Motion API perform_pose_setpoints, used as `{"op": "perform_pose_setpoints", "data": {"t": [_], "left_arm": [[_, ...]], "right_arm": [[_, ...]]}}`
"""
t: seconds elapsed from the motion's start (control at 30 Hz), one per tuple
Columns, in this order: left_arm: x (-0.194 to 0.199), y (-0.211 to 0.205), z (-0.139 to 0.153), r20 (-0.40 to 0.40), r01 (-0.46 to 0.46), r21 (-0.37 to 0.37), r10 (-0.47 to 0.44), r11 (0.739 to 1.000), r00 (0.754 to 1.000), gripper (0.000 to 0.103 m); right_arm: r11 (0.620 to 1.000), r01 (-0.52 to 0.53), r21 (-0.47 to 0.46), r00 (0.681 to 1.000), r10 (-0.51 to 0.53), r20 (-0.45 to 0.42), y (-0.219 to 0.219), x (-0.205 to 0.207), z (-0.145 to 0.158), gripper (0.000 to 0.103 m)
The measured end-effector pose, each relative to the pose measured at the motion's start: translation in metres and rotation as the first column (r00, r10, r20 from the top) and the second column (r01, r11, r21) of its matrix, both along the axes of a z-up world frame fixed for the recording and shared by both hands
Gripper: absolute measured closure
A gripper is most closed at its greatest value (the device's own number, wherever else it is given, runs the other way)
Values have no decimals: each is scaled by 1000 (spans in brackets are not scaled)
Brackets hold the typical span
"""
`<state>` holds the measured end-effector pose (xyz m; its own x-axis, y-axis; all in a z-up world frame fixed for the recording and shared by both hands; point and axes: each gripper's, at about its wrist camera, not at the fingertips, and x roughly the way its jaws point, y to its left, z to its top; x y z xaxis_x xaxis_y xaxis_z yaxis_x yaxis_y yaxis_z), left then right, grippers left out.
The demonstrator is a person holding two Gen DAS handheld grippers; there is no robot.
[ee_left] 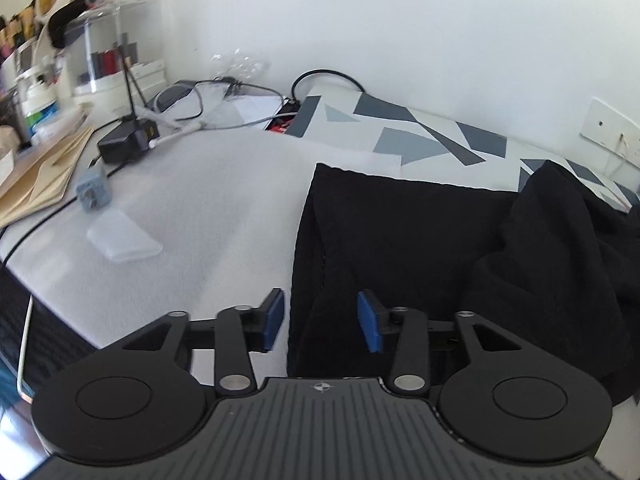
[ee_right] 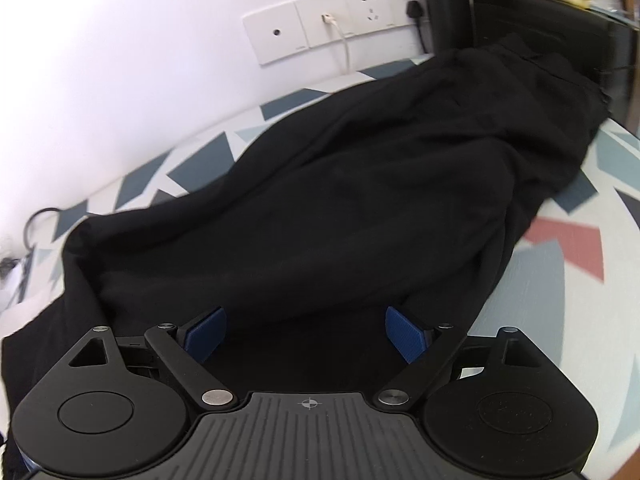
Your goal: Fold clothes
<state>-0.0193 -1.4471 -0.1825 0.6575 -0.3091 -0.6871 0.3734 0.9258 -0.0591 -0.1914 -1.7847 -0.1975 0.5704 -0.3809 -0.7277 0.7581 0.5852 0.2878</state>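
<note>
Left claw (ee_left: 322,320) released, blue pads (ee_left: 274,318) apart with nothing pinched; it sits over the near left edge of the black garment (ee_left: 420,248), one pad over bare table, the other over cloth. Right claw (ee_right: 306,334) released too, pads (ee_right: 404,336) spread wide, hovering over black cloth, nothing pressed between them.

Garment lies on the table (ee_left: 208,184), partly on the plain white sheet, partly on the grey-and-white geometric cover (ee_left: 400,136). In right wrist view the black garment (ee_right: 320,208) has its long axis running from near left to far right, narrowing toward the far end near a dark chair (ee_right: 560,28); far end type (waist or hem) cannot tell. In left wrist view its left edge is straight, running away from the camera, top edge squared off; right part bunched into a raised fold.

Left of garment, apart from it: small clear plastic piece (ee_left: 124,240), blue-grey cube (ee_left: 93,192), black power adapter (ee_left: 124,140) with cables. Far: wall sockets (ee_right: 332,24), white cable plugged in
</note>
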Motion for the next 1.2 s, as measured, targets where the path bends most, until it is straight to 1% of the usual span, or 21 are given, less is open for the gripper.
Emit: {"op": "perform_pose_setpoints", "data": {"t": [0.1,0.13,0.2,0.23,0.27,0.33,0.43,0.5,0.57,0.67,0.7,0.73,0.77,0.83,0.93,1.03,1.07,1.1,1.13,1.17,1.2], "left_arm": [[7,1,-6,-36,93,-13,-93,996,995,53],[9,2,-8,-52,110,-10,-111,994,992,58],[12,3,-12,-84,145,-7,-145,989,986,62],[13,6,-12,-108,152,-20,-154,988,982,68],[13,10,-12,-136,153,-43,-158,987,978,72],[12,19,-10,-179,156,-91,-171,984,969,74],[10,30,-4,-196,174,-159,-204,972,959,83],[13,35,-4,-210,168,-208,-211,964,955,83],[22,37,-8,-247,143,-250,-205,958,947,83],[34,33,-19,-288,115,-270,-194,956,938,82],[37,31,-20,-293,108,-272,-190,956,937,83],[37,31,-19,-279,106,-272,-184,956,942,88],[35,31,-15,-254,108,-271,-179,956,950,99],[30,34,-4,-200,108,-269,-165,957,966,100],[22,50,9,-166,104,-253,-150,962,975,100],[18,59,0,-195,117,-206,-158,972,968,99],[15,60,-2,-198,125,-181,-161,976,967,98],[12,58,-2,-194,135,-149,-163,980,967,94],[9,57,-1,-183,144,-126,-166,981,969,76],[5,55,2,-158,154,-117,-172,981,972,36],[0,54,8,-122,163,-120,-177,979,977,19]], "right_arm": [[1000,30,1,1000,-30,-6,19,6,-4,16],[999,38,-3,999,-38,-6,24,7,-5,16],[999,48,-15,999,-48,-9,35,9,-5,15],[999,51,-19,999,-52,-11,39,9,-6,15],[998,55,-22,998,-55,-13,43,9,-7,15],[998,59,-31,998,-60,-18,49,8,-7,15],[997,61,-49,998,-62,-23,54,5,-6,15],[996,75,-53,997,-76,-29,54,5,-5,12],[994,98,-43,994,-100,-40,54,5,-7,10],[992,112,-54,992,-115,-50,58,8,-8,9],[992,110,-60,992,-114,-58,60,10,-9,9],[992,107,-61,992,-111,-64,61,11,-9,9],[993,103,-61,992,-108,-70,62,12,-9,9],[995,93,-47,993,-96,-65,63,11,-8,9],[996,87,-20,995,-88,-39,64,7,-4,9],[997,78,12,997,-78,0,64,4,0,9],[997,72,13,997,-72,5,65,4,2,9],[998,65,13,998,-65,9,66,4,3,10],[998,58,13,998,-58,13,67,4,5,10],[999,51,12,999,-51,18,68,4,6,10],[999,30,-11,999,-30,14,71,5,8,10]]}}
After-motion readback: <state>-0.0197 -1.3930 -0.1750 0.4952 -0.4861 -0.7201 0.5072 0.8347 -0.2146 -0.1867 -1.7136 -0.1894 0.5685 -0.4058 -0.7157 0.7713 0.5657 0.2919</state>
